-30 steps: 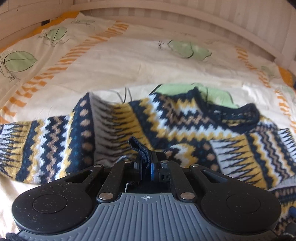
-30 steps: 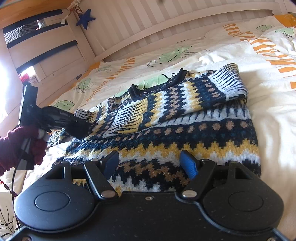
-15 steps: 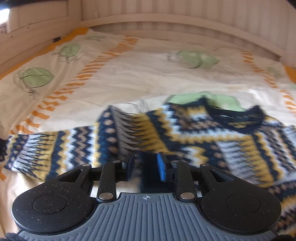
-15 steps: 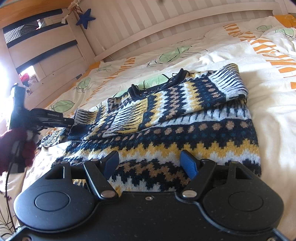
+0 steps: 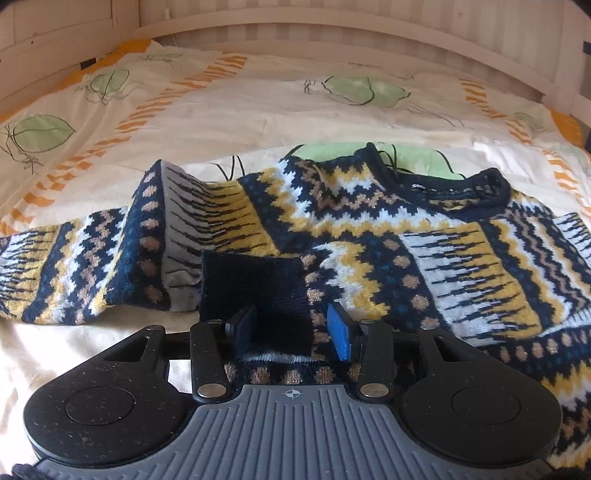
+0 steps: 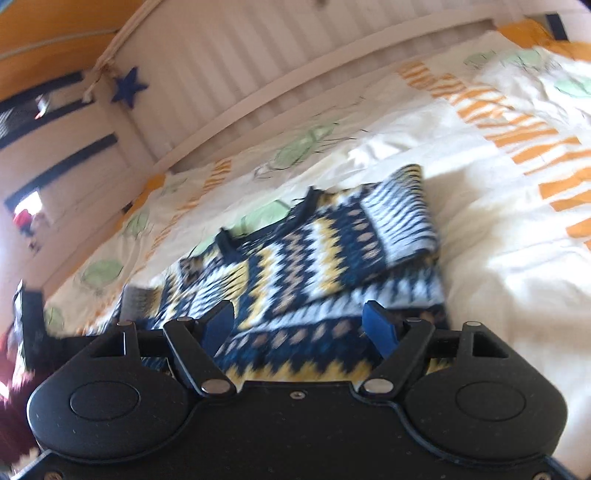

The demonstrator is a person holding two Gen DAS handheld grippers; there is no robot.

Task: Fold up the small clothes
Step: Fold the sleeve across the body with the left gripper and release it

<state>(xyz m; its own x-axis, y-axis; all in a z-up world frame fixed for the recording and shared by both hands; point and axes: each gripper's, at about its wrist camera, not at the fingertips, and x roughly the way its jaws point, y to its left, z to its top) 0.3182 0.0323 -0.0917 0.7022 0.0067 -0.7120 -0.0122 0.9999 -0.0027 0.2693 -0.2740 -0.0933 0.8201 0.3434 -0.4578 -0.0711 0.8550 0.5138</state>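
A patterned knit sweater [image 5: 369,236] in navy, yellow and white lies on the bed. Its left sleeve is folded in, and the dark cuff [image 5: 255,284] rests on the body just ahead of my left gripper [image 5: 291,328], which is open and empty. The collar [image 5: 480,192] is at the far right. In the right wrist view, blurred and tilted, the sweater [image 6: 332,258] lies with its right sleeve folded across. My right gripper [image 6: 299,326] is open and empty above the hem. The left gripper [image 6: 29,325] shows at the left edge.
The bedsheet [image 5: 221,110] is cream with orange stripes and green leaf prints. A white slatted bed rail [image 5: 332,26] runs along the far side. A blue star [image 6: 129,86] hangs on the rail. The sheet [image 6: 517,258] lies bare to the right of the sweater.
My left gripper has opened and let go of the sleeve cuff, which now lies on the sweater. My right gripper has tilted and moved, blurring its view.
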